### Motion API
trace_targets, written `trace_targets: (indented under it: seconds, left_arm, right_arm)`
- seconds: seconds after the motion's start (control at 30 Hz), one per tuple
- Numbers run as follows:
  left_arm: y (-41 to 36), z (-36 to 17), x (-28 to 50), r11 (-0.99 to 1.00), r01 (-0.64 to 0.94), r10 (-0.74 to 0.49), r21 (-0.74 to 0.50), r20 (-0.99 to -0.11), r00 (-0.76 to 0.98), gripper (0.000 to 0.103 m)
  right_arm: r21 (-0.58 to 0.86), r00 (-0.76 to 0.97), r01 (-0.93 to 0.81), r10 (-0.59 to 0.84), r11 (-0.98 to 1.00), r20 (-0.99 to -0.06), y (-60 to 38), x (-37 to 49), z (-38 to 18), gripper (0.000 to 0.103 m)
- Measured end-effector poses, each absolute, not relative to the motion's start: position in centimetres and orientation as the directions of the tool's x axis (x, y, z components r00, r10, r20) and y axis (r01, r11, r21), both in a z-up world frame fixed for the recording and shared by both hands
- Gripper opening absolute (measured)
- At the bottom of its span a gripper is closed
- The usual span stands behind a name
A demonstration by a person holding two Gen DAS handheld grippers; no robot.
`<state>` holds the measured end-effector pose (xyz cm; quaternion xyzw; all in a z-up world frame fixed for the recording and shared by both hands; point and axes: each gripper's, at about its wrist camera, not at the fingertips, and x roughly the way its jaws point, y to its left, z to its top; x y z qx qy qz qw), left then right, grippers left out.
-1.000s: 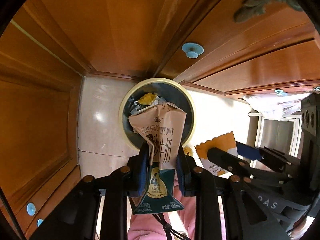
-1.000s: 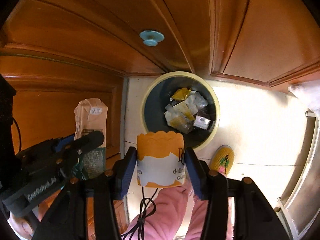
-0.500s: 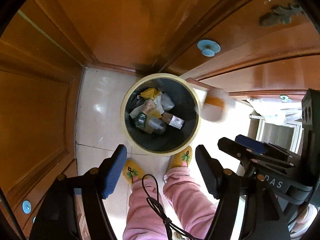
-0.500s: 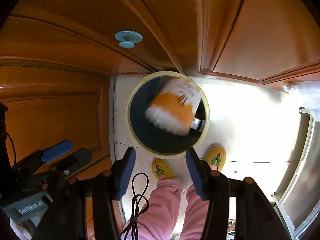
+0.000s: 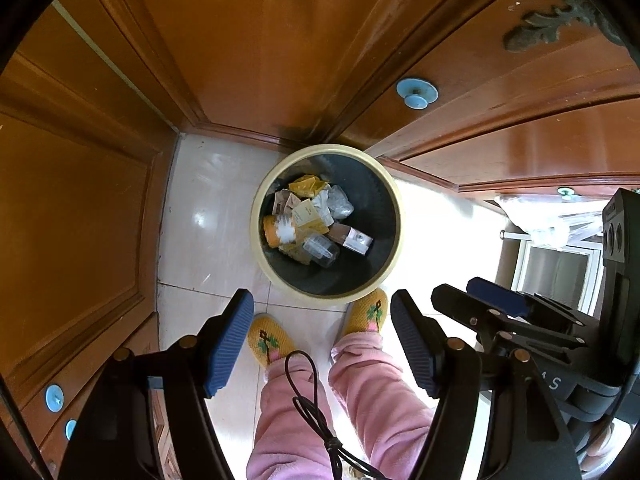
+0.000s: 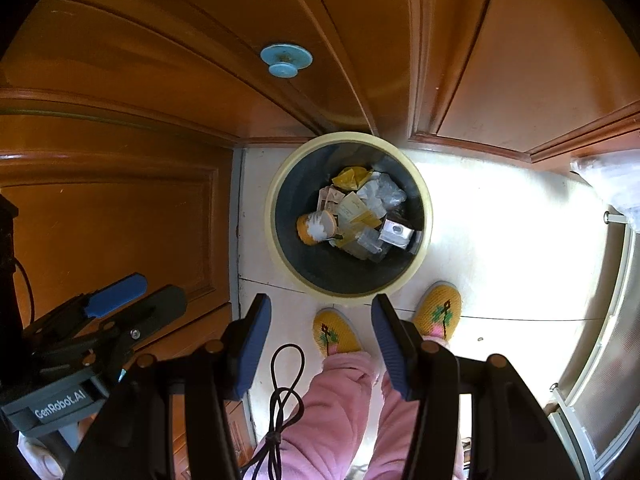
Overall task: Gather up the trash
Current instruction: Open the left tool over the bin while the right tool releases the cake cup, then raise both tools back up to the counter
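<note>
A round cream-rimmed trash bin [image 5: 394, 200] with a dark inside stands on the tiled floor in a corner of wooden doors; it also shows in the right wrist view [image 6: 426, 196]. Inside lie wrappers, cartons and the orange-and-white paper cup [image 5: 280, 231], which also shows in the right wrist view [image 6: 316, 227]. My left gripper [image 5: 322, 320] is open and empty, above the bin's near side. My right gripper [image 6: 320, 322] is open and empty, also above the near rim. The right gripper shows at the right of the left wrist view [image 5: 492, 304].
Wooden cabinet doors with blue knobs [image 5: 416, 92] [image 6: 285, 60] surround the bin. The person's pink trousers and yellow slippers [image 5: 366, 310] [image 6: 438, 312] stand right in front of the bin. A black cord [image 6: 280, 392] dangles below. A glass door [image 6: 600, 340] is at right.
Both grippers opened. The milk carton dropped from the left one and the orange paper cup from the right one; both now lie in the bin.
</note>
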<state>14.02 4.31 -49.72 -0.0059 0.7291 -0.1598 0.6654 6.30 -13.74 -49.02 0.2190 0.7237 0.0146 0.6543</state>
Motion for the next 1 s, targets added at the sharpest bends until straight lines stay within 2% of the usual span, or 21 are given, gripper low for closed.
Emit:
trace_targets:
  seconds: [0.27,0.43,0.63,1.0]
  left_arm:
    - [5.1,-48.1,13.2,0.953,0.203,-0.212,-0.226,-0.973,-0.092,0.069]
    - [5.5,-44.3,13.1,0.951,0.215,-0.220,-0.223,-0.975,-0.038,0.069]
    - [5.9,-36.9,13.6,0.943,0.240,-0.253,-0.232,-0.966,0.060,0.069]
    - [6.4,-20.4,15.3,0.920,0.337,-0.313,-0.199,-0.891,0.328,0.070]
  right_arm:
    - [0.319,-0.028,0.282,0.340,0.905,-0.940,-13.0,5.5,-47.4,0.052]
    - [0.341,-0.001,0.268,0.354,0.901,-0.935,-12.8,5.1,-44.7,0.052]
    - [0.372,0.065,0.257,0.368,0.892,-0.927,-12.8,5.1,-38.9,0.052]
    - [0.448,0.315,0.187,0.378,0.874,-0.870,-12.5,6.4,-23.3,0.052]
